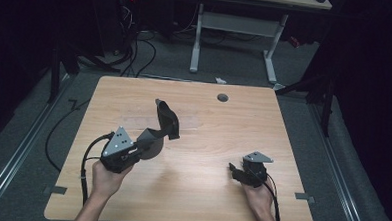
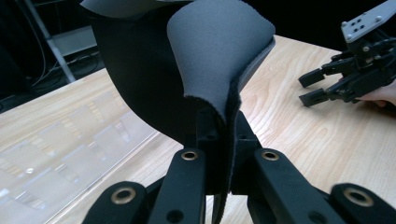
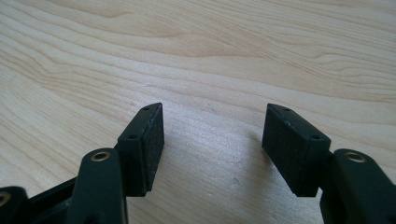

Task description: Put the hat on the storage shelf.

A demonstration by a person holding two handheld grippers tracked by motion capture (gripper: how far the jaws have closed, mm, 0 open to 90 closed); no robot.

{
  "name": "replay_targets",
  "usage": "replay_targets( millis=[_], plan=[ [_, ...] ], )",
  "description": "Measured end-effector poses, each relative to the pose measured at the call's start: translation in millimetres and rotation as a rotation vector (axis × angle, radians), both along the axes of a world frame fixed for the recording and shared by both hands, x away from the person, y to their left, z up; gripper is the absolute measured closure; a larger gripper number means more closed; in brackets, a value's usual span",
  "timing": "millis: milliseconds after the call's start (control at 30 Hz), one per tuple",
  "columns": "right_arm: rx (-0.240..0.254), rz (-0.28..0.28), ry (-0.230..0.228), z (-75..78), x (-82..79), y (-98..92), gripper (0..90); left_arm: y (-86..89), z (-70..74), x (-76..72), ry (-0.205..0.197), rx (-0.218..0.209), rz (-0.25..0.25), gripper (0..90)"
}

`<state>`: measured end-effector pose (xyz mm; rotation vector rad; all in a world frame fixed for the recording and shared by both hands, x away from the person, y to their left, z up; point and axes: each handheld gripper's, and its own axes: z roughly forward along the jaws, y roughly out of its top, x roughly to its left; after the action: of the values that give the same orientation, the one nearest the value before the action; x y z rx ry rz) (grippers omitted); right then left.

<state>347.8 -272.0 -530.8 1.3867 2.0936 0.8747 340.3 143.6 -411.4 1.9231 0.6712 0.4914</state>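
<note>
The left tool (image 1: 155, 139) is raised with jaws pinched together, while the right tool (image 1: 235, 171) rests low, jaws spread.

A dim room: grey carpet (image 1: 226, 67), white-legged desk (image 1: 238, 22) behind, cables (image 1: 136, 53) trailing.

No text, label, brand, number or sign can be read in any of the views.
</note>
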Motion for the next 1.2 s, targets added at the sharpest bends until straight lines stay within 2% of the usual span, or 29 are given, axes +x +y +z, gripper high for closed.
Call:
replay_targets(
  millis=[100,300,533,667,1200],
  plan=[
    [0.028,-0.016,0.017,0.0,1.9,-3.3,37.3,3.5,0.4,2.1,-0.004,-0.005,0.019,86.8],
    [0.018,-0.024,0.014,-0.3,2.1,-3.4,36.9,12.2,5.9,5.1,-0.027,-0.020,0.049,86.8],
    [0.018,-0.024,0.014,-0.3,2.0,-3.4,36.8,24.6,11.4,10.5,-0.035,-0.035,0.094,86.8],
    [0.017,-0.022,0.012,-0.3,1.9,-3.3,36.8,27.2,16.2,12.6,-0.041,-0.033,0.101,86.8],
    [0.019,-0.016,0.016,-0.2,1.5,-2.4,36.6,43.7,17.1,20.2,-0.039,-0.025,0.160,86.8]
  ],
)
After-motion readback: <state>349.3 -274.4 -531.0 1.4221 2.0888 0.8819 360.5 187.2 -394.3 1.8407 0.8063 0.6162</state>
